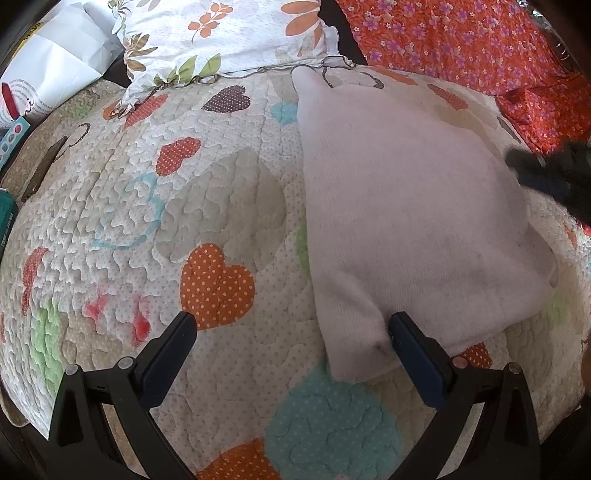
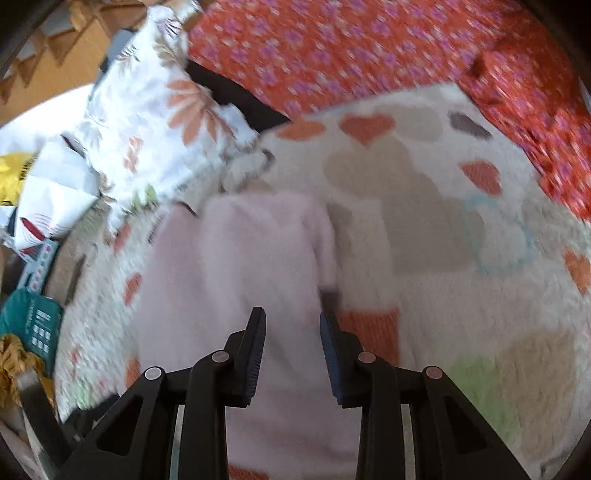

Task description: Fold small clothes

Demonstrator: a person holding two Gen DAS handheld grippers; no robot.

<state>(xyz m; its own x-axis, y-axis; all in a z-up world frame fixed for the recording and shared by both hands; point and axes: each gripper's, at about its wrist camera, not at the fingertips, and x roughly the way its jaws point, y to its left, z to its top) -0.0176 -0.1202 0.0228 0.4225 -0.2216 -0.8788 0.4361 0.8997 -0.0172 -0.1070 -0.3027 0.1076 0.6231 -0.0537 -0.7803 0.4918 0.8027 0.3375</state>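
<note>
A pale pink knitted garment (image 1: 399,206) lies flat on a quilted heart-pattern blanket (image 1: 155,206). My left gripper (image 1: 291,325) is wide open just above the blanket, its right finger over the garment's near left corner. The right gripper shows as a dark blur (image 1: 550,170) at the garment's right edge. In the blurred right wrist view, the garment (image 2: 236,258) stretches ahead and my right gripper (image 2: 292,320) is open over its near part, holding nothing.
A white floral pillow (image 1: 221,33) and an orange floral cloth (image 1: 480,48) lie at the blanket's far side. White paper (image 1: 55,70) and small boxes (image 1: 11,136) sit to the left. A teal box (image 2: 33,325) is at the left edge.
</note>
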